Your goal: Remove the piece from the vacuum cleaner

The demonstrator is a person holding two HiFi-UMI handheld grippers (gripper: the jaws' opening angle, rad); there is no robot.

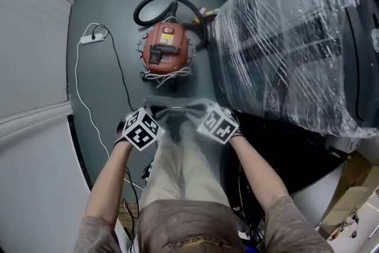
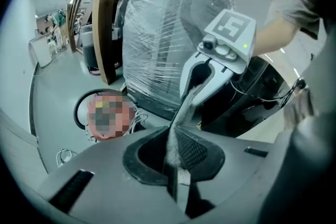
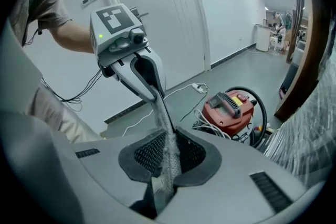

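The red vacuum cleaner (image 1: 166,50) stands on the grey floor ahead of me, with its black hose (image 1: 169,4) curled behind it; it also shows in the right gripper view (image 3: 231,106). A thin grey fuzzy piece (image 1: 176,108) is stretched in the air between my two grippers, well clear of the vacuum. My left gripper (image 1: 155,113) is shut on one end of the piece (image 2: 176,136). My right gripper (image 1: 196,111) is shut on the other end (image 3: 168,149). Each gripper view shows the opposite gripper, the right one (image 2: 190,93) and the left one (image 3: 155,93), pinching the strip.
A bulky object wrapped in clear plastic film (image 1: 284,38) fills the right side. A white power strip (image 1: 89,38) and its cable lie on the floor to the left, near white doors (image 1: 29,38). My legs are below the grippers. Cardboard (image 1: 355,186) sits at the lower right.
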